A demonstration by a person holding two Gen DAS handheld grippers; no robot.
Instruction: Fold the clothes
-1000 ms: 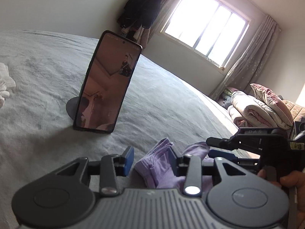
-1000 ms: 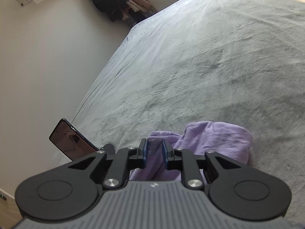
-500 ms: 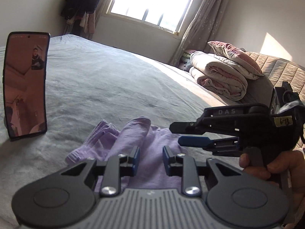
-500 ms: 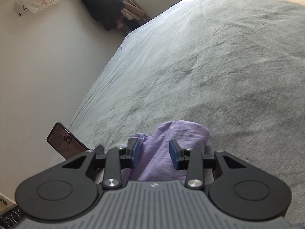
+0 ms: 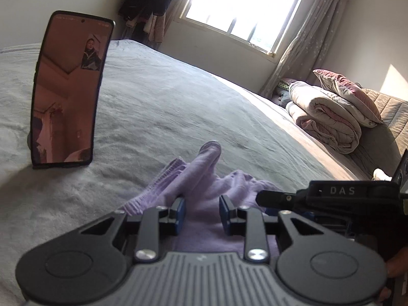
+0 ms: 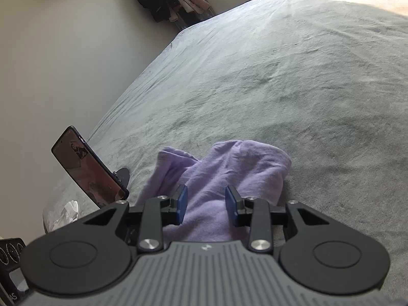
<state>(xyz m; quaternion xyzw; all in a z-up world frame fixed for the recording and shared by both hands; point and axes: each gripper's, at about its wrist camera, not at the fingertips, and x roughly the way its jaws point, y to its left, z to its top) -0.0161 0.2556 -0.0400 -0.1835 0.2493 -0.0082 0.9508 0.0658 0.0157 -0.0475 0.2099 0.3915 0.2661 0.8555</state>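
Two claws are hanging over a purple cloth (image 5: 204, 178) that is lying bunched up on the grey bed (image 5: 158, 107). The left claw (image 5: 202, 210) is holding its blue fingers (image 5: 180, 209) apart, with the cloth lying under the gap. The right claw (image 6: 206, 202) is also spread apart above the cloth (image 6: 229, 163), gripping nothing. A phone (image 5: 66, 86) is standing upright on the bed, near the cloth on its left. A rolled blanket (image 5: 329, 112) is sitting far off by the window (image 5: 242, 7).
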